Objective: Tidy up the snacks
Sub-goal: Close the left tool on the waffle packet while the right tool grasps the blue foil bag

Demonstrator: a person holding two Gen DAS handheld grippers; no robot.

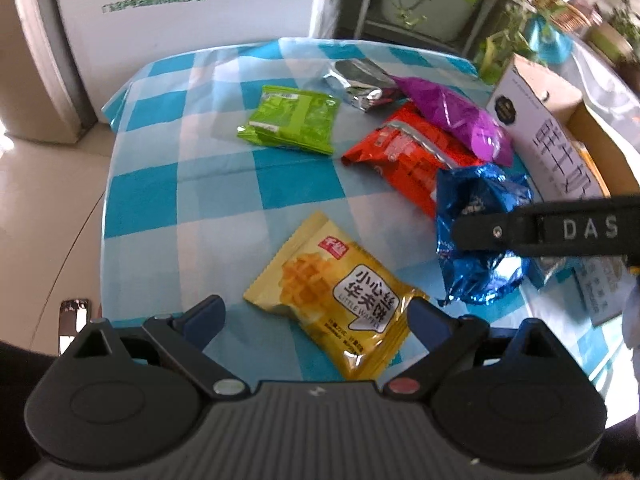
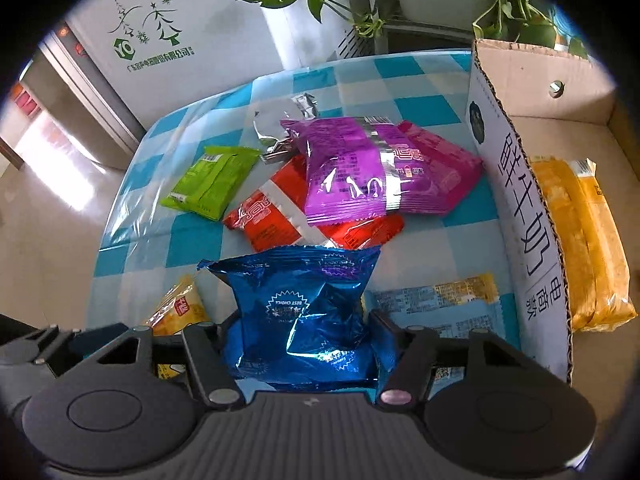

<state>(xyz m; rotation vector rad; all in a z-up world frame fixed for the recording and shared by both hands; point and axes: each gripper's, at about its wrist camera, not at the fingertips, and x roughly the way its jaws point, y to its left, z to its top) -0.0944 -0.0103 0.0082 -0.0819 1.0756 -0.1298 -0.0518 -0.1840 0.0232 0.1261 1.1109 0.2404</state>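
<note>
The right gripper (image 2: 302, 326) pinched a crinkly blue foil packet (image 2: 300, 304). The left gripper (image 1: 316, 318) stood wide open, empty, over a glossy yellow waffle packet (image 1: 332, 300). Beyond lay clear checked cloth (image 1: 224, 184), then a cardboard box (image 2: 516, 184) farther right.

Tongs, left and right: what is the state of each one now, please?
Left tongs: open, holding nothing; the yellow waffle pack lies between them.
Right tongs: closed on the blue pack.

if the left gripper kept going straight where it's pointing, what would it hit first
Most likely the yellow waffle packet, which lies between the open fingers of the left gripper on the checked tablecloth. Depth is unclear.
</note>
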